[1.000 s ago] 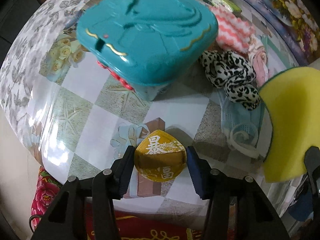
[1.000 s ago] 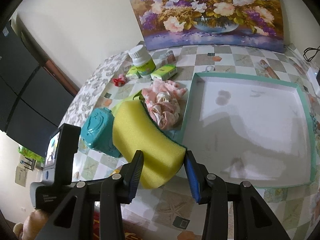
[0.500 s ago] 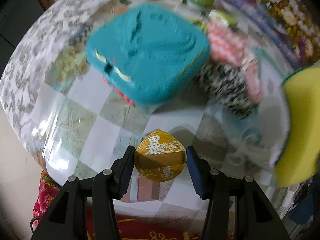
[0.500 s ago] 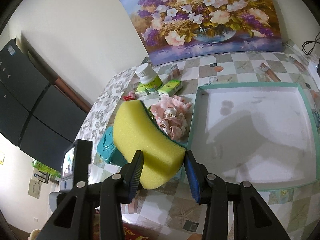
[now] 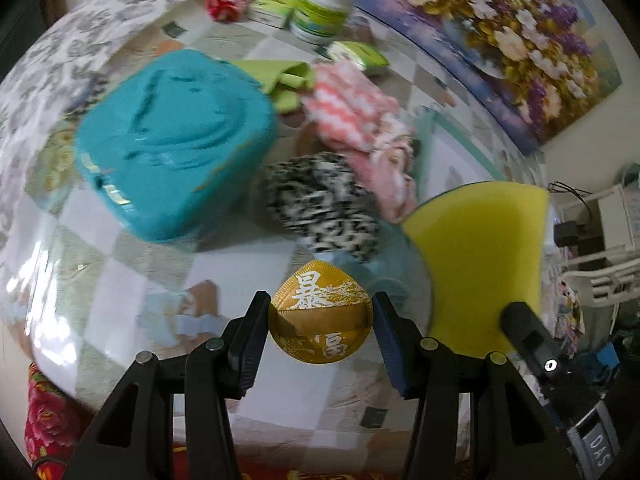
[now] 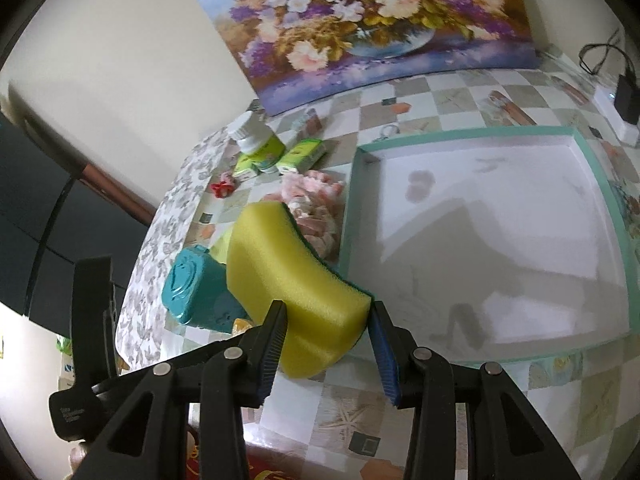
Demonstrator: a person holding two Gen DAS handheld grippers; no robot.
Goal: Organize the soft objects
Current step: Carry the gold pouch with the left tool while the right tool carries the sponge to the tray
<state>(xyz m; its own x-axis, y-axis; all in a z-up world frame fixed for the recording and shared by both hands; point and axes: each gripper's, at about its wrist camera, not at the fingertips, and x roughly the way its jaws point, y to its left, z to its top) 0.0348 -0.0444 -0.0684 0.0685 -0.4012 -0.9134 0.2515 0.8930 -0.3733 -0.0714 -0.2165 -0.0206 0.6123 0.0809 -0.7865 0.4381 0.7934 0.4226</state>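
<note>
The right-wrist view alone shows the empty white tray (image 6: 480, 240), now larger below the right gripper (image 6: 328, 332), which clamps a yellow sponge (image 6: 296, 280). The left gripper (image 5: 322, 320), clamping a gold pouch (image 5: 322, 316), has lifted above the table; 2 items approach placement.

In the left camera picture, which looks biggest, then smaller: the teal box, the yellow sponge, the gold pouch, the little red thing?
Teal box, though the nearer yellow sponge looks nearly as big; gold pouch; little red thing, farthest away.
</note>
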